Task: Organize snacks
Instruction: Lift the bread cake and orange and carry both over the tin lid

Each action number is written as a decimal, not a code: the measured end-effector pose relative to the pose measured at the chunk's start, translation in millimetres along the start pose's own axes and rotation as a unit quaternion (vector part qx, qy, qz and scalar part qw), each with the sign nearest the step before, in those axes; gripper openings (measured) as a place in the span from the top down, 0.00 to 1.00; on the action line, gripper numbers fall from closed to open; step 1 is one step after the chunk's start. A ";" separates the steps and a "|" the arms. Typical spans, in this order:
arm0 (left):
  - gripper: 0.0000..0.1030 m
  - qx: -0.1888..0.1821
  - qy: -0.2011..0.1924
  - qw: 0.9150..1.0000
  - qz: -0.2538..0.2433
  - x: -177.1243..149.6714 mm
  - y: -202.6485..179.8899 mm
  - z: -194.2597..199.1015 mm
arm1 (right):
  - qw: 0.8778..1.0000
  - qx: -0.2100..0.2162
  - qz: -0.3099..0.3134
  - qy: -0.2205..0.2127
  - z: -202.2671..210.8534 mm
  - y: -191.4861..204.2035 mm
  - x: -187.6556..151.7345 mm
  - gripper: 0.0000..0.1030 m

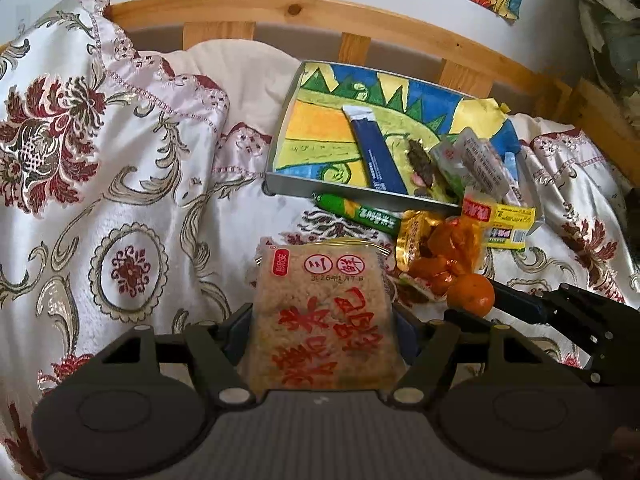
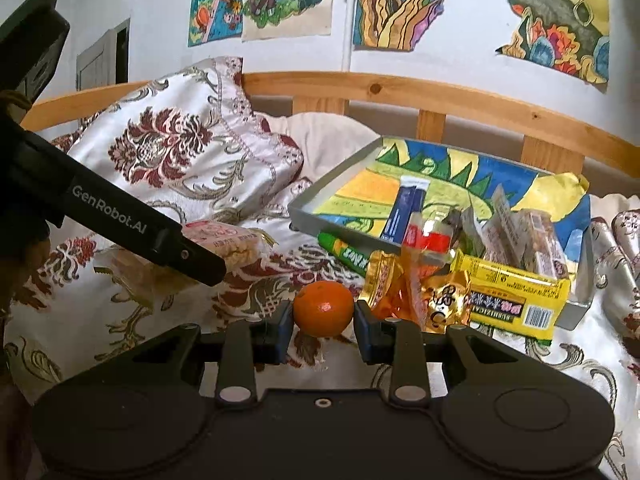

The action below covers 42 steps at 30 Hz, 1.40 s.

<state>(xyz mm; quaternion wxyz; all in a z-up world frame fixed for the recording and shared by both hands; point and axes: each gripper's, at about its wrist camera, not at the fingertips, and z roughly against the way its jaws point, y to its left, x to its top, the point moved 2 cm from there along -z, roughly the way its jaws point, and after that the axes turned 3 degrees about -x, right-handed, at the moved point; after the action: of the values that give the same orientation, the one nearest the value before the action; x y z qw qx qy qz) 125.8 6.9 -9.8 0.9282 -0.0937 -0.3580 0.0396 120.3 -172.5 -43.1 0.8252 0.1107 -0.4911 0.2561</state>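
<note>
Clear plastic, printed in red, wraps the square puffed-rice cake point(image 1: 324, 316) that is gripped between the pads of the left tool point(image 1: 323, 332) at the lower centre of the left wrist view. Its flat face is turned toward the camera, its sealed top edge points up the frame toward the tray, and large red Chinese characters and two red circular marks are seen on the wrapper; a small printed date is too faint to be read with certainty. In the right wrist view, a round, dimpled orange mandarin point(image 2: 324, 309) is clamped between the blue pads of the right tool point(image 2: 323, 322) at lower centre, just above the bedspread point(image 2: 120, 312).

The satin bedspread is woven with dark red flowers and beige scrolls. A shallow rectangular grey tray point(image 1: 280, 178), lined with a crayon drawing in blue, yellow and green, is seen right of centre; in the left wrist view its long axis runs from upper left to lower right. A dark blue stick sachet point(image 1: 378, 152) lies in it, slanted from upper left to lower right. A green tube-shaped pack point(image 1: 358, 211) rests against the near wall. A yellow bar wrapper point(image 2: 516, 298) with a barcode overhangs the tray's corner. The lettering "GenRobot.AI" is read on the left tool's arm at the left of the right wrist view. A slatted wooden bed rail point(image 1: 256, 12) is seen behind.
</note>
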 end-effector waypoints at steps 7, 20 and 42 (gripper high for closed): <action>0.28 -0.002 -0.011 1.000 0.000 11.3 -6.5 0.8 | 1.000 -0.009 -0.002 -0.029 7.0 -3.6 8.1 0.66; 0.28 -0.022 -0.068 0.997 0.011 42.1 -24.0 2.3 | 0.997 -0.026 -0.032 -0.071 11.5 -22.8 21.6 0.66; 0.28 -0.023 -0.107 0.994 0.027 118.5 -72.6 -79.7 | 0.978 -0.135 -0.069 -0.146 -18.1 -120.4 56.4 0.66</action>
<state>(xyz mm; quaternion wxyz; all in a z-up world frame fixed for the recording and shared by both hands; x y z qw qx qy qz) 267.6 -59.1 24.9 0.8807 -0.1201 -0.4534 0.0657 219.7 -248.6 5.2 0.7677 0.0682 -0.6274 0.1112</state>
